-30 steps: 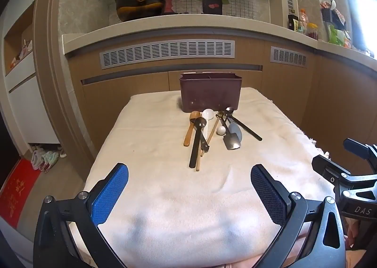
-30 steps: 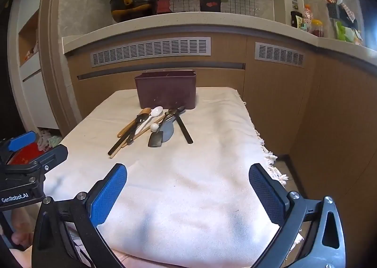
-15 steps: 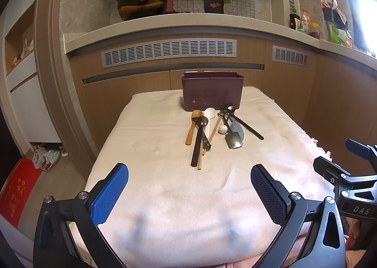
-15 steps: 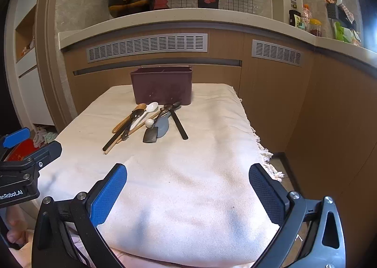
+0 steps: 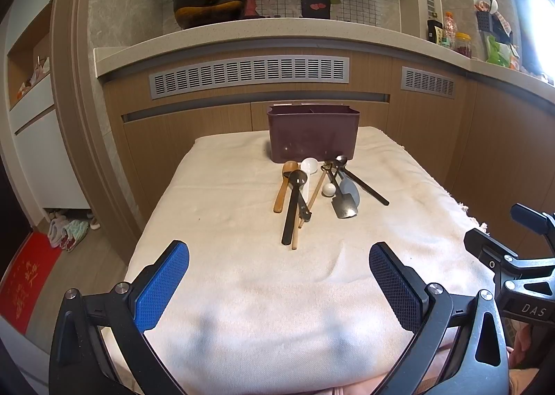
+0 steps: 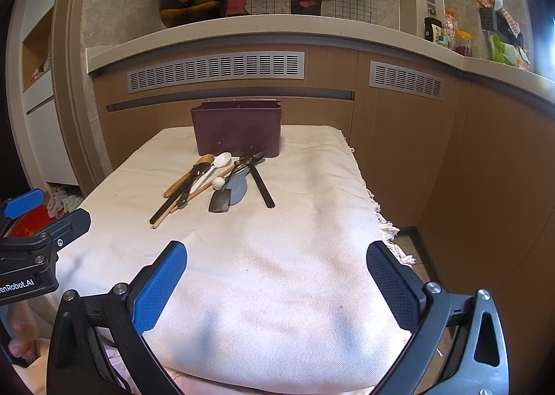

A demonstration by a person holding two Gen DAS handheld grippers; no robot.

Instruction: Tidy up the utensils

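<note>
A pile of utensils lies on the cloth-covered table [image 5: 242,277] in front of a dark purple caddy [image 5: 313,133]: a wooden spoon [image 5: 282,188], a long black spoon [image 5: 293,207], a white spoon [image 5: 309,166], a dark spatula [image 5: 343,202], a black-handled spoon [image 5: 362,183]. In the right wrist view the caddy [image 6: 237,127] stands behind the same pile, with the spatula [image 6: 221,200] nearest. My left gripper [image 5: 279,284] is open and empty above the near cloth. My right gripper [image 6: 275,278] is open and empty, to the right of the left one.
The table [image 6: 312,221] has a fringed right edge with floor beyond it. A wooden cabinet wall with vents stands behind the table. A counter above carries a black pot [image 5: 208,8] and jars [image 5: 451,37]. Shoes and a red mat [image 5: 24,284] lie on the floor at left.
Both grippers have drifted slightly; the view has risen a little and the pile and caddy sit a touch lower and closer. Nothing was taken hold of.
</note>
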